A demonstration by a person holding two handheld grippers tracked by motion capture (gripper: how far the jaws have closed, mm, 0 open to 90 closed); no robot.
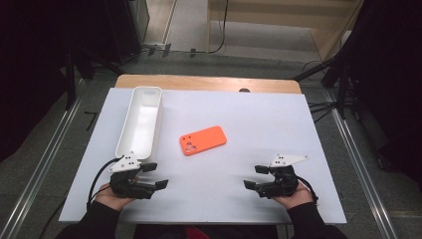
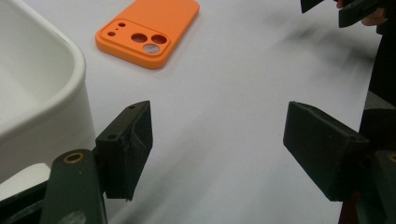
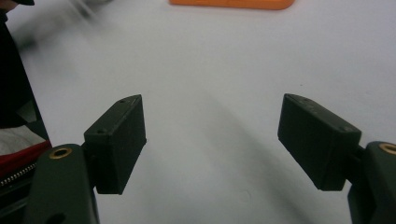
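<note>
Both grippers, left (image 1: pixel 155 175) at seven o'clock and right (image 1: pixel 256 176) at five, rest spread and empty on the white table (image 1: pixel 259 124), the orange phone case (image 1: pixel 203 140) lying at centre, just beside a white tray (image 1: pixel 141 123) at ten.

The high view looked down and forward over the whole table (image 1: pixel 209 199); each gripper view sat low and close above its surface, facing inward, and all three shared the orange phone case (image 1: pixel 203 140)

I note the orange phone case (image 1: pixel 203 140) lying flat mid-table, camera cutouts up, just beside the white tray (image 1: pixel 141 122).
</note>
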